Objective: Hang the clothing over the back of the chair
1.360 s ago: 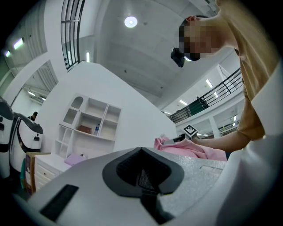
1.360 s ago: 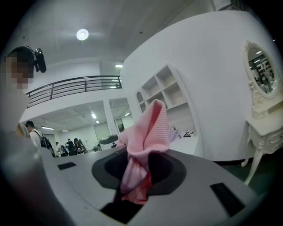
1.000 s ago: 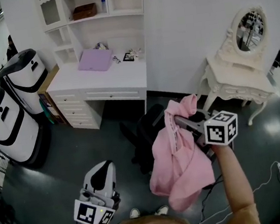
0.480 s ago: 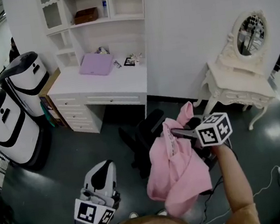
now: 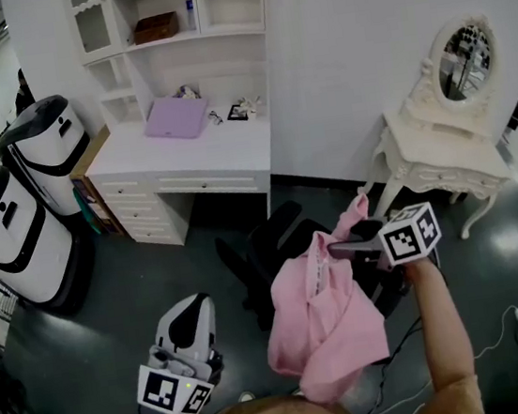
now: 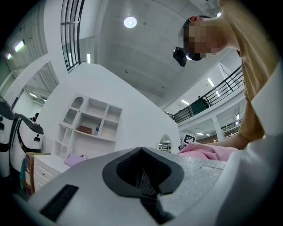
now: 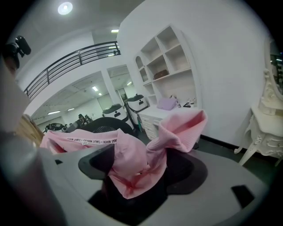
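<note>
A pink garment (image 5: pixel 321 321) hangs over the back of a black office chair (image 5: pixel 263 248) in the head view. Its collar end is bunched at my right gripper (image 5: pixel 340 249), just right of the chair back. In the right gripper view the pink cloth (image 7: pixel 132 154) lies loosely between the jaws of the right gripper (image 7: pixel 137 174). These jaws have just been opening and stand wide apart. The chair back (image 7: pixel 104 126) shows behind the cloth. My left gripper (image 5: pixel 187 320) is low at the left, apart from the chair, shut and holding nothing (image 6: pixel 141 176).
A white desk with a hutch (image 5: pixel 186 159) stands behind the chair, a purple pad (image 5: pixel 176 116) on it. Two white-and-black machines (image 5: pixel 12 234) stand at the left. A white vanity table with an oval mirror (image 5: pixel 445 148) is at the right. A cable (image 5: pixel 490 341) lies on the dark floor.
My right gripper has sunk toward the chair back with the garment, and its jaws have spread. The pink cloth now hangs lower over the chair. The left gripper has barely moved.
</note>
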Tool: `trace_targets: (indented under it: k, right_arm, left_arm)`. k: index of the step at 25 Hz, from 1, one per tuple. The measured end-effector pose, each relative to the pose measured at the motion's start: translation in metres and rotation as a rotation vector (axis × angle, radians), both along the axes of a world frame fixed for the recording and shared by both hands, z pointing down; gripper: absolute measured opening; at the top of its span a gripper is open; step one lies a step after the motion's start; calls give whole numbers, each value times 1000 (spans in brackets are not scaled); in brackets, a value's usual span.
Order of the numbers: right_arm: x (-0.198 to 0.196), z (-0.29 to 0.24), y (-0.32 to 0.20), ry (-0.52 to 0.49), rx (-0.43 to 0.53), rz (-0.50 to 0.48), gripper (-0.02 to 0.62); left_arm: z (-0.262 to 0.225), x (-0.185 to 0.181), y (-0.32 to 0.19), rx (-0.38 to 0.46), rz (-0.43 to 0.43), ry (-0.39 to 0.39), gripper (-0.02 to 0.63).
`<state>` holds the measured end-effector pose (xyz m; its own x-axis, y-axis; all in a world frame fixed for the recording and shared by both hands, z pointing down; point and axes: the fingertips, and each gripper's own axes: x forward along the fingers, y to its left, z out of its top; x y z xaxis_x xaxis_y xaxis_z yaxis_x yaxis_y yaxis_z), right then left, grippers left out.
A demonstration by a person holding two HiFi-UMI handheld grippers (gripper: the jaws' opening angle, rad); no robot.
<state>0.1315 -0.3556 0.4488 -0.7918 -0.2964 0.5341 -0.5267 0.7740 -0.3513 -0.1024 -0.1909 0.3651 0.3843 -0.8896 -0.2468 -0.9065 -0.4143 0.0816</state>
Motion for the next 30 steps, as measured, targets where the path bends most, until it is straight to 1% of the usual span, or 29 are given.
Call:
trace_targets:
  k: [4,8,11,12,15,19,21,22,24,26,29,30]
  right_arm:
    - [10,8,9,-17,-62,-58,367]
    - [26,25,11,-29,-102,-61,362]
    - [39,37,17,-66,-147,-63,360]
    - [45,44,19,-61,-155,-55,343]
    - [59,57,24,-30,-153,-23,326]
    - [65,57,34,-38,-117,-4,294]
    - [70,58,36,-43,-100,23,279]
    - [73,58,36,-55,-92,43,258]
    - [78,52,36,-83,-52,95,198]
    - [81,45,36,-88,0,153,118]
    - [83,39,39,-83,64,215,9]
    - [84,36,40,-87,87,235,3]
  left_arm:
    - [-2,0,-5,-1,1,-3,3]
    - [-3,0,-8,-2,4,-5,3]
    - [-2,0,-9,-4,6,-8,3]
    - [-1,0,-9,-5,7,-9,3]
    - [-2,1,-10,-6,11,-12,3]
    - [-2,7,-9,-5,26,-14,3]
    - [-1,9,-8,-2,32,-15,3]
    - [-1,10,-8,-1,34,-15,3]
    - [-2,11,-7,-1,39,-14,3]
    - [-4,11,-5,0,44,-15,3]
    - [-4,10,-2,-1,50,-17,3]
    - [-5,10,-1,-1,52,-17,3]
